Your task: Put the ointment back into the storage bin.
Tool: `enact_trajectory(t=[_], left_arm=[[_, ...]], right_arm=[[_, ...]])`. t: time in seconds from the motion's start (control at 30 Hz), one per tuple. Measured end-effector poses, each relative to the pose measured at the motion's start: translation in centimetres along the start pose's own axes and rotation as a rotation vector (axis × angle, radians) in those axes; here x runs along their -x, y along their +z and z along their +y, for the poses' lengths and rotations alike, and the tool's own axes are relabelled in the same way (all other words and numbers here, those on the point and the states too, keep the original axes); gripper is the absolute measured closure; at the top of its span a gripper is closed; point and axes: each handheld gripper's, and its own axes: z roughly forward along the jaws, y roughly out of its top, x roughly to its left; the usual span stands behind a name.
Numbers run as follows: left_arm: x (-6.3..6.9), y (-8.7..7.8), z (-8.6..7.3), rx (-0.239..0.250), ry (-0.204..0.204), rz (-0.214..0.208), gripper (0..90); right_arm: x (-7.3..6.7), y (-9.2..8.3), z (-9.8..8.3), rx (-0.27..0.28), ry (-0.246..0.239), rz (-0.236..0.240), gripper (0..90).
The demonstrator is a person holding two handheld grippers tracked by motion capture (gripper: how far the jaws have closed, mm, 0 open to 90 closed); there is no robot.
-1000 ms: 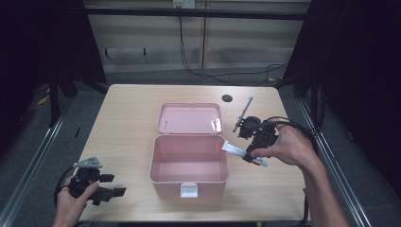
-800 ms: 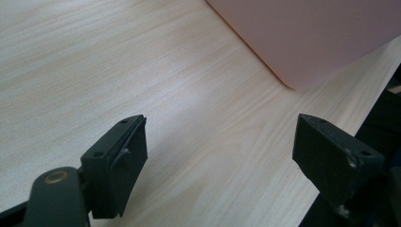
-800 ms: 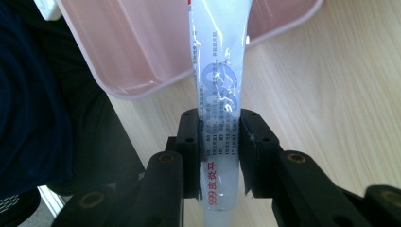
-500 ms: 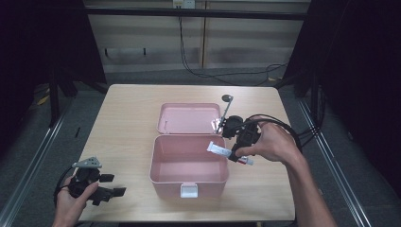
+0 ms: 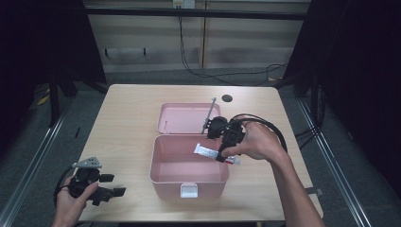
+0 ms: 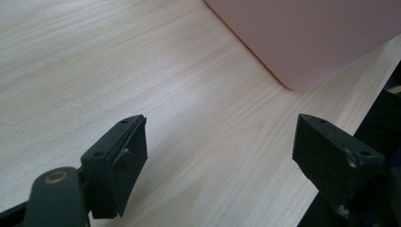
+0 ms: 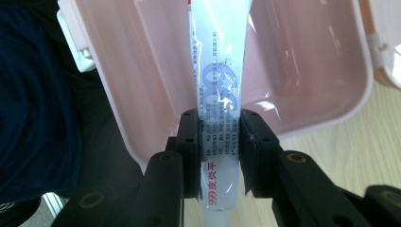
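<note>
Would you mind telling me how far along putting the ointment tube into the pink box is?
Done: the pink box stands open. In hand: the right tongs grip the ointment tube above its inside. Left: lowering and releasing it. The left tongs are open.

Light wooden desk (image 5: 132,123) in the middle of the frame, grey floor (image 5: 28,156) around it, pale wall panels (image 5: 142,42) at the top, black cables (image 5: 189,61) hanging down, dark curtains (image 5: 359,71) at left and right.

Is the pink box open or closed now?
Open. The pink box has its lid folded back flat on the table behind it, and its bare inside shows under the tube that the right gripper holds.
</note>
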Motion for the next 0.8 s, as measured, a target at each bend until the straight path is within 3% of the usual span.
enact_trajectory(t=[0.8], left_arm=[[0.0, 0.0, 0.0, -0.001, 0.001, -0.001, 18.6]], right_arm=[[-1.5, 3.3, 5.5, -0.046, -0.125, 0.056, 71.6]])
